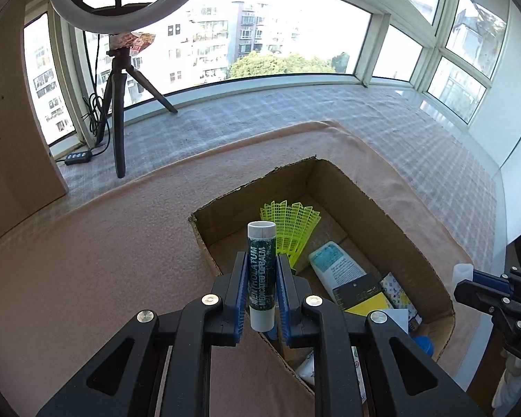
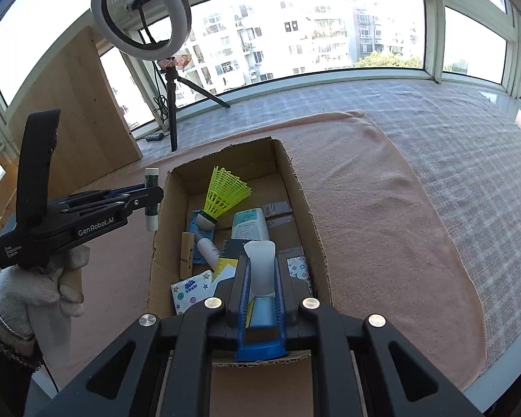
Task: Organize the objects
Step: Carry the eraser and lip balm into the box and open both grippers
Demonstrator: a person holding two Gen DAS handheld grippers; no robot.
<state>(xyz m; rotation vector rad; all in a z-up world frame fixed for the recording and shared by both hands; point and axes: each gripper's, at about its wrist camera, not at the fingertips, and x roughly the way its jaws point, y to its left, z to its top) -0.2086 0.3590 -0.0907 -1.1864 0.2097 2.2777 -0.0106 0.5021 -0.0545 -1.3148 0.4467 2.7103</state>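
Setting: sunlit bay window over apartment blocks, a ring light (image 2: 140,14) on a tripod at 11 o'clock, and a worktop spread with a peach towel (image 2: 382,208).
Box: an open cardboard box (image 2: 300,187) sits mid-towel, already holding a yellow shuttlecock (image 2: 225,189), a white tube (image 2: 250,224), a clothespin (image 2: 187,255) and tissue packs.
Left gripper (image 1: 260,271): your jaws are clamped narrow on a lip balm stick (image 1: 261,267), held upright just outside the box's 9 o'clock wall.
Right gripper (image 2: 262,278): your jaws pinch a small translucent white bottle (image 2: 259,264) with a blue base, hanging over the box's 6 o'clock end.
Handling: both items look light, rigid and smooth-sided, likely to slip or roll; a mid-barrel grip suits them.
Room: the box's 12 o'clock floor is bare; its walls are low but ragged, so you should clear the rim before letting go.
Risk: your two grippers are near each other; stagger the drops.
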